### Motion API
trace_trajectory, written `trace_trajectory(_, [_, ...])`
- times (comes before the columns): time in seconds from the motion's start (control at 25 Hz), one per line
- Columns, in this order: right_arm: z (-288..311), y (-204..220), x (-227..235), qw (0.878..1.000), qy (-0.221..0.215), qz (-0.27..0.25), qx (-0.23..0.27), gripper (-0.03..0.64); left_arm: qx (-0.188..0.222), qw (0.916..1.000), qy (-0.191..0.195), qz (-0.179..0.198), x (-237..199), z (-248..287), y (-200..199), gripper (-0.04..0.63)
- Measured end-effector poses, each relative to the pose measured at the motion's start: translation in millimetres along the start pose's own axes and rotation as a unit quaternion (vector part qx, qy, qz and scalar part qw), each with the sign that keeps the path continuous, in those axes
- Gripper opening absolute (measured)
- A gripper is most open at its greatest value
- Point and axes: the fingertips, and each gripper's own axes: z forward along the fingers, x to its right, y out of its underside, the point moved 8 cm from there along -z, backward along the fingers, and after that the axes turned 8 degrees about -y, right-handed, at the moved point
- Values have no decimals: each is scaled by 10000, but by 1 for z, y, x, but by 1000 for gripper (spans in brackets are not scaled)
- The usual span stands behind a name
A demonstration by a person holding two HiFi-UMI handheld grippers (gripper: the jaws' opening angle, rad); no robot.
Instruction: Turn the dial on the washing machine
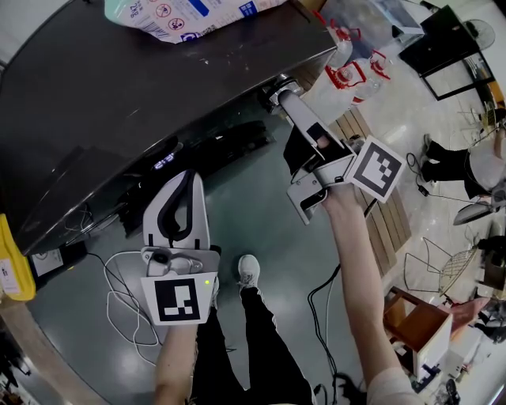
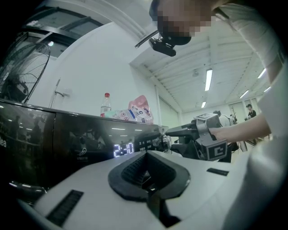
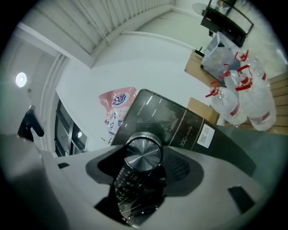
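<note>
At the front panel of the washing machine (image 1: 118,87), the dial (image 3: 143,153) was gripped by the right gripper (image 1: 281,99). In the right gripper view, the round silver face of the dial was seen seated between the two dark pads, with the jaws closed against its sides. A strip of small printed symbols on the panel was seen just below the dial.

The left gripper (image 1: 183,180) was held in front of the machine, lower and to the left, well apart from the dial and touching nothing. Its jaws were pressed together, and nothing was caught between them. From the left gripper view, the lit display (image 2: 122,149) was seen on the dark glossy panel, with the dial further along the panel to the right, where the tips of the right gripper met it.

On top of the machine a pink-and-white bag (image 1: 190,16) was laid near the back edge, and a clear bottle (image 2: 105,105) with a red cap was stood upright beside it.

Beyond the right-hand end of the machine, several clear jugs (image 1: 356,67) with red handles were grouped on the floor (image 1: 269,221). A white cable (image 1: 126,293) was looped on the floor below the left gripper, and a white shoe (image 1: 248,273) of the person was seen between the two arms.
</note>
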Motion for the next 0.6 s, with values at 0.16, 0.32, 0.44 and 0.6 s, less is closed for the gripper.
trace_trajectory(0.16, [-2, 1, 4, 9987, -59, 499, 99, 275, -43, 10000, 34, -11, 3, -2, 2, 0])
trace_trajectory(0.32, [-1, 1, 7, 9954, -146, 940, 114, 275, -33, 10000, 51, -11, 5, -2, 2, 0])
trace_trajectory(0.44, [-1, 1, 6, 9952, -150, 958, 109, 275, -7, 10000, 45, -9, 5, -1, 0, 0])
trace_trajectory(0.6, [-1, 1, 6, 9951, -152, 968, 144, 275, -20, 10000, 17, -19, 4, -1, 0, 0])
